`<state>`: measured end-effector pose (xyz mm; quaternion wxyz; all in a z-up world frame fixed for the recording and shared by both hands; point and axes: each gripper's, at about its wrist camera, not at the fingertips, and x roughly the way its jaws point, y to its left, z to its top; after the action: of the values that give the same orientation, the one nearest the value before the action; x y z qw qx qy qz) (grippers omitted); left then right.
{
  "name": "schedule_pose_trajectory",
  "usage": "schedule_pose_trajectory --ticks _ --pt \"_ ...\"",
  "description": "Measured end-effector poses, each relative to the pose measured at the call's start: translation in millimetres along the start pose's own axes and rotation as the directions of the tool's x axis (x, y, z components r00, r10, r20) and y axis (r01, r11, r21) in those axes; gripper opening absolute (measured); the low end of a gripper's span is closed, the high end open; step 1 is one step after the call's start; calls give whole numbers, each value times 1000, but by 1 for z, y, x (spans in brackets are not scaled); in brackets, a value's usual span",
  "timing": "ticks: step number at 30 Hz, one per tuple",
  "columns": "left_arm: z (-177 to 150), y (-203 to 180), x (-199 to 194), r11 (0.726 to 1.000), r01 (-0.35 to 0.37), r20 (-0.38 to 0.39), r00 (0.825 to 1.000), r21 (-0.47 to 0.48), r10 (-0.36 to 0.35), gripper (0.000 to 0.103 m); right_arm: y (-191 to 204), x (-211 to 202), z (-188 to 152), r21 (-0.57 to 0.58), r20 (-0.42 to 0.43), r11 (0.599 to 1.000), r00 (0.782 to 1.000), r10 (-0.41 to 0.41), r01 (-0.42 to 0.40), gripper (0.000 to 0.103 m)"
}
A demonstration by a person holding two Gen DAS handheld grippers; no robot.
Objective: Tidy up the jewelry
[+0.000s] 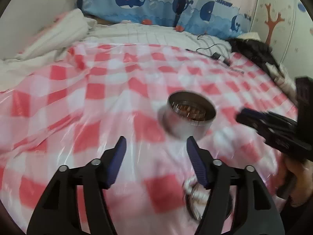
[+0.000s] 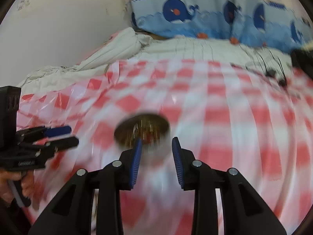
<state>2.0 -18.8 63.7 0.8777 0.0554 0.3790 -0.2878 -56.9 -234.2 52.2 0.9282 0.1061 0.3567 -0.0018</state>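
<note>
Checkered cloth (image 1: 93, 117) bears round tin (image 1: 190, 115) — upright, mouth up.

You face a bed under a red-checked plastic sheet (image 1: 93, 90); whale-print curtain (image 1: 156, 2) at twelve o'clock, white wall (image 2: 58, 29) at ten.

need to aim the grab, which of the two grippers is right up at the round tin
The right gripper: its open fingers reach the round tin; the left gripper sits back.
</note>
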Motion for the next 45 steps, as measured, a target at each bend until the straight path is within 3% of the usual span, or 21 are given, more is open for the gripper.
schedule_pose_trajectory --ticks 4,7,9,12,14,21,45 --pt "-27 -3 -11 998 -60 23 998 -22 60 81 -3 -7 -36 60 -47 998 998 -29 31 43" --pt "-39 4 -11 993 -82 34 996 -81 85 85 -8 1 -57 99 -82 993 995 -58 66 54" --pt "-49 13 -8 984 -85 39 995 -156 92 86 -12 7 -61 119 -91 990 994 -59 70 54" --pt "-67 38 -1 943 -58 22 997 -329 69 88 -15 7 -62 131 -84 990 996 -34 45 58" --pt "-72 47 -3 926 -18 50 998 -377 40 88 -15 7 -62 127 -87 991 996 -28 39 62" --pt "-74 35 -1 941 -56 37 997 -335 72 91 -9 9 -62 100 -92 994 995 -27 36 70" --pt "-71 25 1 950 -108 9 993 -294 115 95 -9 8 -63 104 -86 994 996 -17 26 76"
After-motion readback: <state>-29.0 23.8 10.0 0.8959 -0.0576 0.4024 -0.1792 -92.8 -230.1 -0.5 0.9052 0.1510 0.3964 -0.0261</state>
